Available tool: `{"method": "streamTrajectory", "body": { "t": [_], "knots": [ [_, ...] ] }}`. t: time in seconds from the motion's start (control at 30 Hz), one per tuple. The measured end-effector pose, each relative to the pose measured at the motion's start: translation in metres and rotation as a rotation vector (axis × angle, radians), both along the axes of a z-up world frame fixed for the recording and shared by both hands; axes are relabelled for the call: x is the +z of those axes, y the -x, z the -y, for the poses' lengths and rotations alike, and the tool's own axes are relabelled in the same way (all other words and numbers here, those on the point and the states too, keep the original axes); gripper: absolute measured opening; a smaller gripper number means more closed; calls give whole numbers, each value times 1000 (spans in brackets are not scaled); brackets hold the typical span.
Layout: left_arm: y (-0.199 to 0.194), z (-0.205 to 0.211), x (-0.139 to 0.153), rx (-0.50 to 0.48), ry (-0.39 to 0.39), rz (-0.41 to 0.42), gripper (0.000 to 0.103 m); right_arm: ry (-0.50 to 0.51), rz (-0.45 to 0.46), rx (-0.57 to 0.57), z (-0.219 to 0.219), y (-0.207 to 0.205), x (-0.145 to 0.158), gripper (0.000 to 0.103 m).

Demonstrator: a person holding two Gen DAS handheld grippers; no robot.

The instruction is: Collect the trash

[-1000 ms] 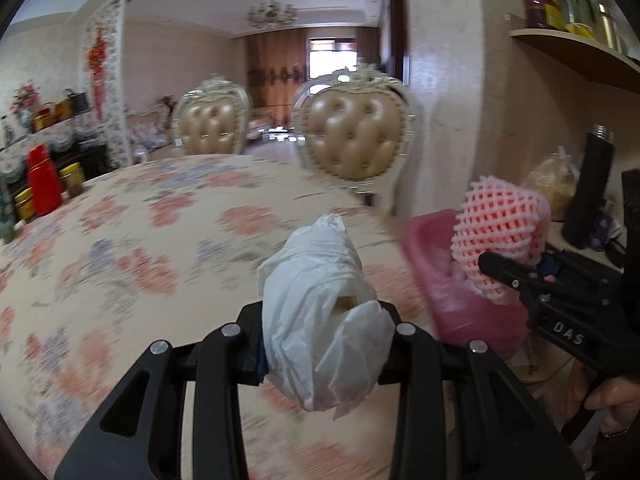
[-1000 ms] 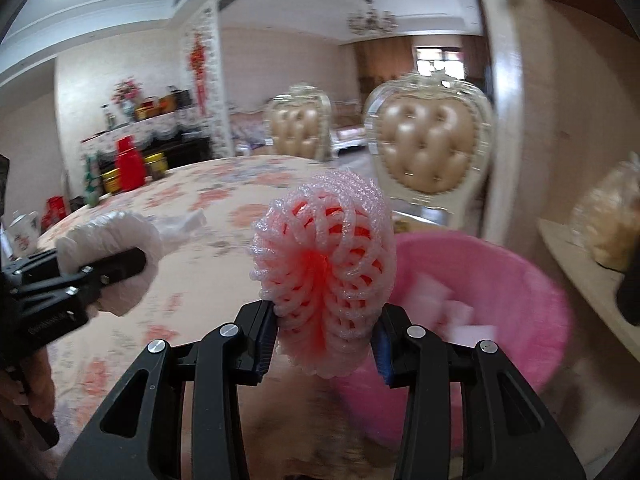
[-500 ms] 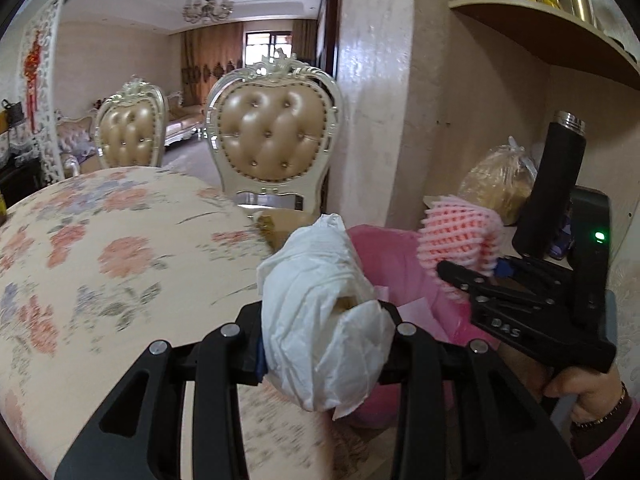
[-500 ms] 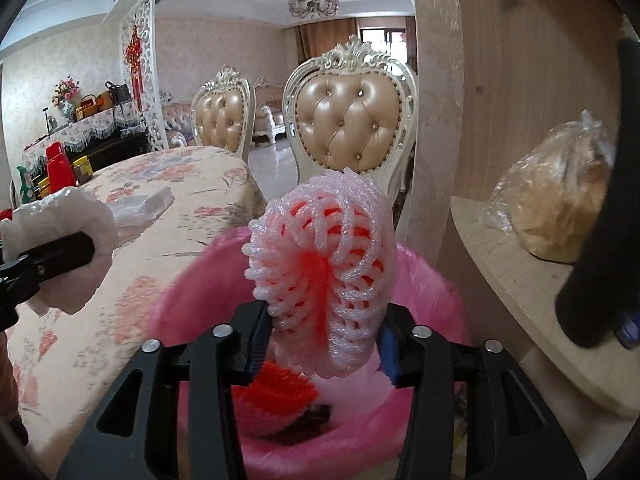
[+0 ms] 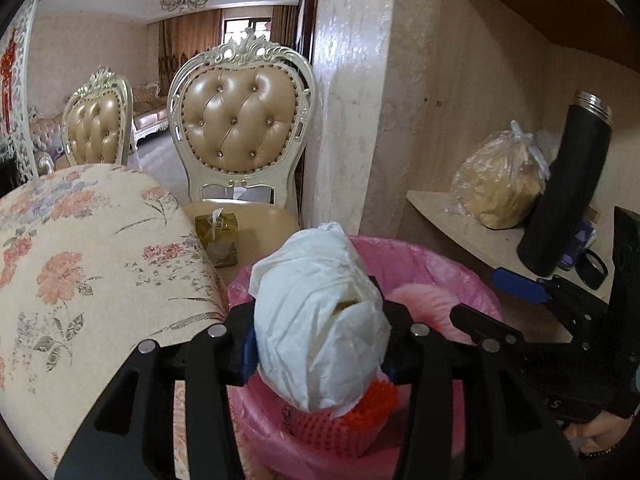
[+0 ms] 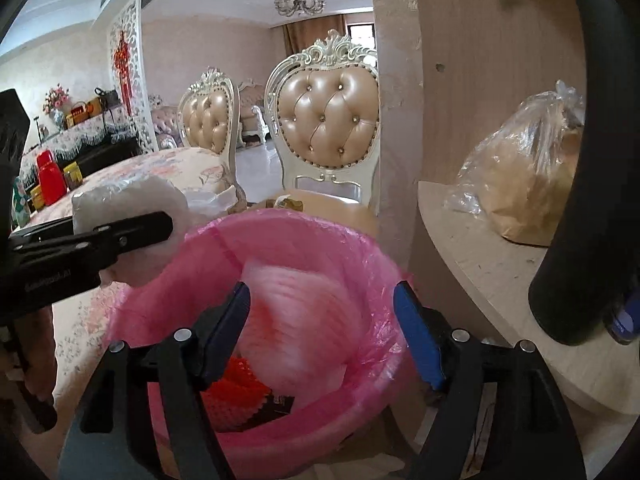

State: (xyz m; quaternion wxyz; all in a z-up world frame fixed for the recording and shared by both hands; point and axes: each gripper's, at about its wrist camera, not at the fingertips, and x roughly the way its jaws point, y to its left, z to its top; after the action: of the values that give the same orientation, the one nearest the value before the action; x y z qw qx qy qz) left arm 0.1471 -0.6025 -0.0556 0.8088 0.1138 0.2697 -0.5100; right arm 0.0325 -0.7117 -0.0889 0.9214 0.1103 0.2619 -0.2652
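A crumpled white plastic bag [image 5: 316,320] sits between the pads of my left gripper [image 5: 320,336], hanging over the pink-lined bin [image 5: 440,264]. The left jaws are opening, and the bag still touches both pads. My right gripper [image 6: 322,296] has its jaws opening wide above the bin [image 6: 360,248] with nothing pressed between them. A pink foam fruit net [image 6: 304,312] shows blurred just below them, inside the bin. An orange-red foam net [image 6: 236,392] lies at the bin's bottom. In the right wrist view the white bag [image 6: 132,196] shows at the left.
The floral-clothed table [image 5: 80,260] edge lies left of the bin. Behind it stands a padded chair [image 5: 240,128] with a yellow packet [image 5: 218,236] on its seat. On the right a shelf [image 5: 472,236] holds a bagged loaf [image 5: 496,184] and a black flask [image 5: 568,188].
Both grippers swung from above the table to above the pink bin. The right jaws spread and the pink foam net dropped out. The left jaws widened slightly around the bag.
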Motion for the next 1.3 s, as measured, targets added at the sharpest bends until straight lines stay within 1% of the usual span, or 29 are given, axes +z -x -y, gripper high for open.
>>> {"method": "streamTrajectory", "body": {
  "t": [0.03, 0.07, 0.13, 0.2, 0.23, 0.33, 0.37, 0.43, 0.53, 0.57, 0.63, 0.7, 0.83, 0.87, 0.93, 1.07, 1.2, 1.3],
  "knots": [
    [-3, -1, -2, 4, 6, -12, 52, 2, -1, -16, 1, 1, 1, 70],
    [-5, -3, -3, 12, 9, -21, 59, -1, 7, -24, 2, 3, 3, 70],
    [-9, -10, -3, 30, 18, -20, 70, -21, 38, -29, 2, 8, 10, 70],
    [-11, -13, -2, 27, 29, -20, 76, -3, 39, -43, -5, 12, 17, 70],
    [-11, -15, -1, 22, 29, -23, 82, 5, 37, -45, -7, 13, 19, 70],
    [-9, -23, 6, 35, 35, -6, 87, 24, 35, -54, -21, 22, 28, 70],
    [-8, -28, 9, 46, 30, 5, 92, 33, 34, -55, -28, 26, 31, 70],
    [-4, -42, 17, 77, 37, 29, 98, 51, 25, -65, -38, 31, 36, 72],
    [5, -70, 32, 133, 68, 96, 98, 88, 19, -72, -62, 41, 48, 80],
    [9, -81, 38, 144, 78, 123, 98, 99, 19, -75, -68, 44, 51, 85],
    [19, -108, 51, 168, 96, 189, 98, 112, 28, -83, -87, 52, 61, 85],
    [26, -133, 62, 194, 109, 221, 98, 116, 33, -82, -104, 59, 68, 85],
    [36, -173, 70, 221, 136, 206, 98, 113, 32, -89, -135, 70, 74, 85],
    [39, -185, 69, 211, 143, 190, 98, 113, 29, -90, -140, 71, 73, 85],
    [45, -199, 66, 199, 135, 185, 98, 106, 14, -82, -155, 74, 71, 85],
    [58, -213, 58, 152, 99, 196, 98, 101, -9, -82, -174, 78, 68, 85],
    [65, -220, 57, 118, 107, 168, 98, 122, -20, -98, -182, 78, 71, 85],
    [70, -220, 59, 96, 107, 187, 98, 149, -22, -110, -187, 80, 78, 85]
  ]
}}
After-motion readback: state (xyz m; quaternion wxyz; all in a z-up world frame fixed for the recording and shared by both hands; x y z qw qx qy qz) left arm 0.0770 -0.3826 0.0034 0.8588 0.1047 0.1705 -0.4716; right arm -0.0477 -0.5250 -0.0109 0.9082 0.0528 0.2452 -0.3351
